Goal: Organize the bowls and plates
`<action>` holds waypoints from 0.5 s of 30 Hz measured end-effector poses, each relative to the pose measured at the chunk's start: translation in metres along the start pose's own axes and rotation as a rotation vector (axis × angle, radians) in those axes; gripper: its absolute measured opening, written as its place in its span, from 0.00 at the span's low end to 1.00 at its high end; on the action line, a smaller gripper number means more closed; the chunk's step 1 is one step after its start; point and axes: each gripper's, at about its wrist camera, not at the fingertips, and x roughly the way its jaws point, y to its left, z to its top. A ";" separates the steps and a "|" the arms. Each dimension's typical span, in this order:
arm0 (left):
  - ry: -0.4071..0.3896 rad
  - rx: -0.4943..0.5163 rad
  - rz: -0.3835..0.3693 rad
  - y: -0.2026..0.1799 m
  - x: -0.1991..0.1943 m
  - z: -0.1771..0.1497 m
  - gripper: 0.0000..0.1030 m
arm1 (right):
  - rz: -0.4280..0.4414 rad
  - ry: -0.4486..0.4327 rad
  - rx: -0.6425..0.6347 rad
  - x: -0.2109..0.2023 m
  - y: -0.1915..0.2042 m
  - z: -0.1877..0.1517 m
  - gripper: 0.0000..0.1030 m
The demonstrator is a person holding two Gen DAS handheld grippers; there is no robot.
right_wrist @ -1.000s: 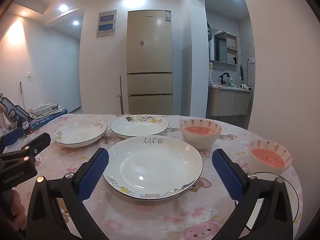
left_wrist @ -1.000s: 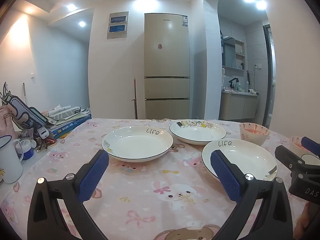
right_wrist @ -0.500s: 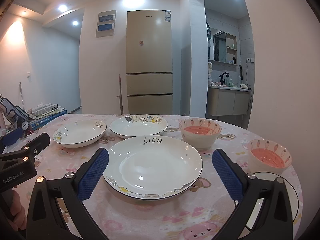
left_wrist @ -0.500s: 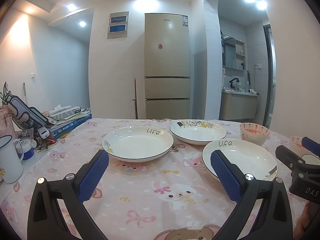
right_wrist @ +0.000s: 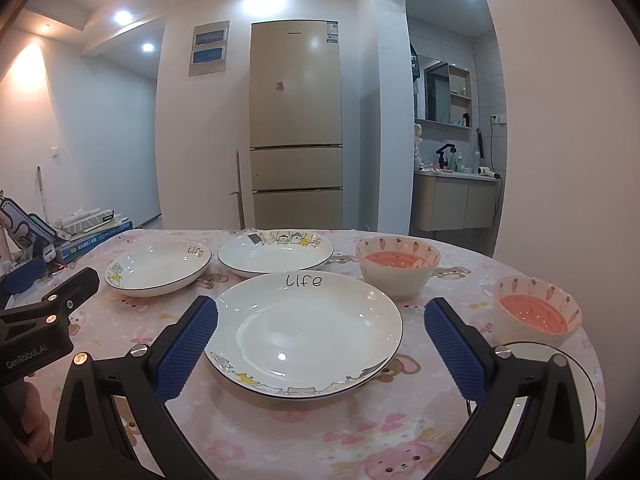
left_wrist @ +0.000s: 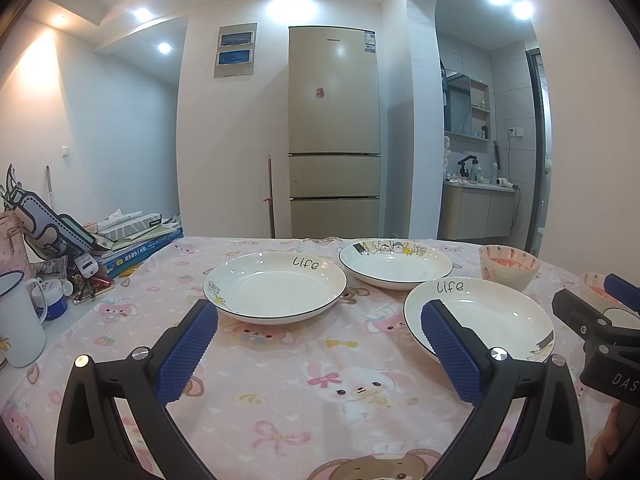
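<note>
Three white plates lie on a pink cartoon tablecloth. The left "life" plate (left_wrist: pixel 276 288) (right_wrist: pixel 158 268) sits ahead of my open left gripper (left_wrist: pixel 318 354). The near "life" plate (right_wrist: pixel 304 332) (left_wrist: pixel 492 320) lies between the blue pads of my open right gripper (right_wrist: pixel 320 354), which holds nothing. A plate with a cartoon rim (left_wrist: pixel 396 262) (right_wrist: pixel 276 254) is at the back. Two carrot-patterned bowls with pink insides stand to the right: one (right_wrist: pixel 398 264) (left_wrist: pixel 509 266) behind, one (right_wrist: pixel 536 310) nearer. Each gripper shows at the edge of the other's view.
Books and boxes (left_wrist: pixel 132 236), a white enamel mug (left_wrist: pixel 16 320) and small clutter crowd the table's left edge. A round glass-like disc (right_wrist: pixel 560 392) lies at the near right edge. A fridge (left_wrist: pixel 334 132) and a washroom alcove stand beyond the table.
</note>
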 end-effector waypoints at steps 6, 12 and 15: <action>0.000 0.000 0.000 0.000 0.000 0.000 1.00 | 0.000 0.005 -0.002 0.000 0.000 0.001 1.00; 0.000 0.000 0.000 0.000 0.000 0.000 1.00 | 0.000 0.006 -0.004 0.001 0.000 0.001 1.00; 0.000 0.000 0.000 0.000 0.000 0.000 1.00 | 0.001 0.003 -0.004 0.001 0.000 0.000 1.00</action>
